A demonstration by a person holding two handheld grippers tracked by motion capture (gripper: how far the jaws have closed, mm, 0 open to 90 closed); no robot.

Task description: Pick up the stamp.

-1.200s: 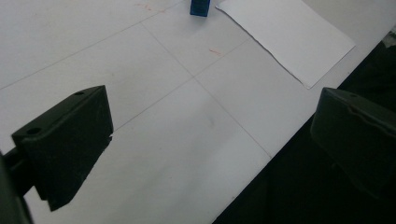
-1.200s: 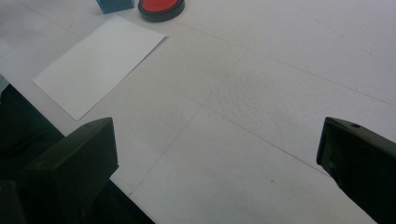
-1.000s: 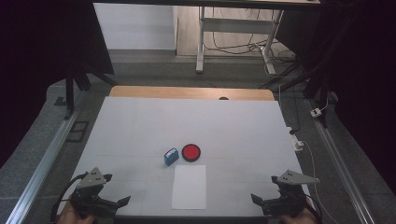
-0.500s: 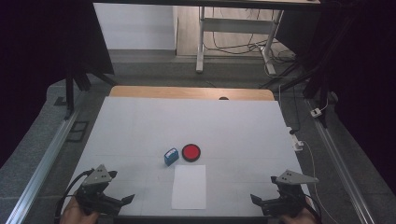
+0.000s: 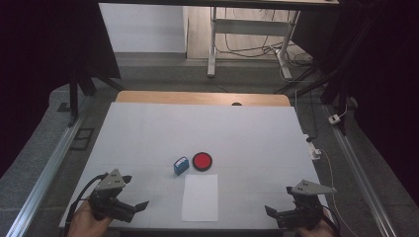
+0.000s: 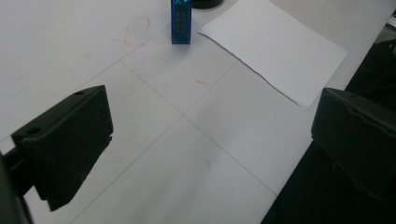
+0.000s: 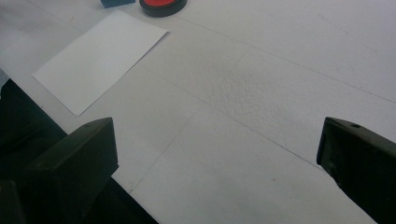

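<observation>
Hovering at the table's near edge, left gripper [image 5: 129, 200] and right gripper [image 5: 277, 213] both spread wide, empty; blue block [image 5: 181, 165] beside red disc [image 5: 202, 161], just beyond white sheet [image 5: 200, 197].

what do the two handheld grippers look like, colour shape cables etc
Both the left gripper and the right gripper are black, each with two blocky, flat-faced jaws that have small holes near the top. Each carries a grey three-cornered plate on top. A dark cable loops from the left one, and a cable trails from the right.

Left tool [image 5: 129, 206] — now further in over the worktop [image 5: 148, 133], shifted forward and rightward from its earlier near-edge spot, jaws apart — angled toward the blue block [image 5: 181, 165].
</observation>
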